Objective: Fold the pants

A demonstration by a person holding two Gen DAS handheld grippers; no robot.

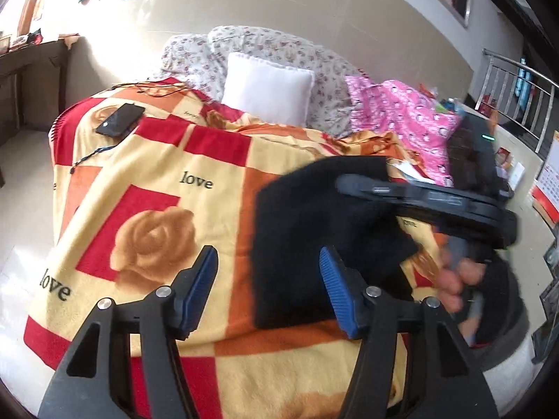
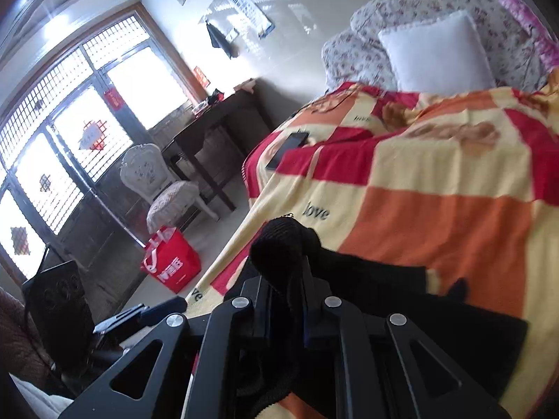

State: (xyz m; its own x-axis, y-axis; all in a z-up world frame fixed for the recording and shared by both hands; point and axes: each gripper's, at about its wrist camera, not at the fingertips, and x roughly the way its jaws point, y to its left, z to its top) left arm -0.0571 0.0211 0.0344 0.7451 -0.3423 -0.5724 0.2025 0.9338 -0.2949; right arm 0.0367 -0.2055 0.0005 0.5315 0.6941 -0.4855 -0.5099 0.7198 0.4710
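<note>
The black pants [image 1: 314,230] lie folded on the red, orange and yellow blanket [image 1: 167,209] on the bed. My left gripper [image 1: 269,289] is open and empty, with blue pads [image 1: 201,289], just in front of the pants' near left edge. My right gripper shows in the left wrist view [image 1: 429,199] as a dark, blurred body above the pants' right side, held by a hand [image 1: 457,279]. In the right wrist view the right gripper [image 2: 288,279] is shut on a bunched fold of the black pants [image 2: 284,244], lifted above the blanket [image 2: 436,216].
A black phone [image 1: 120,118] with a cable lies on the blanket's far left. A white pillow [image 1: 267,87], floral bedding [image 1: 279,49] and pink cloth [image 1: 401,111] sit at the bed's head. A white chair [image 2: 157,181], dark desk [image 2: 216,122] and red bag [image 2: 171,262] stand left of the bed.
</note>
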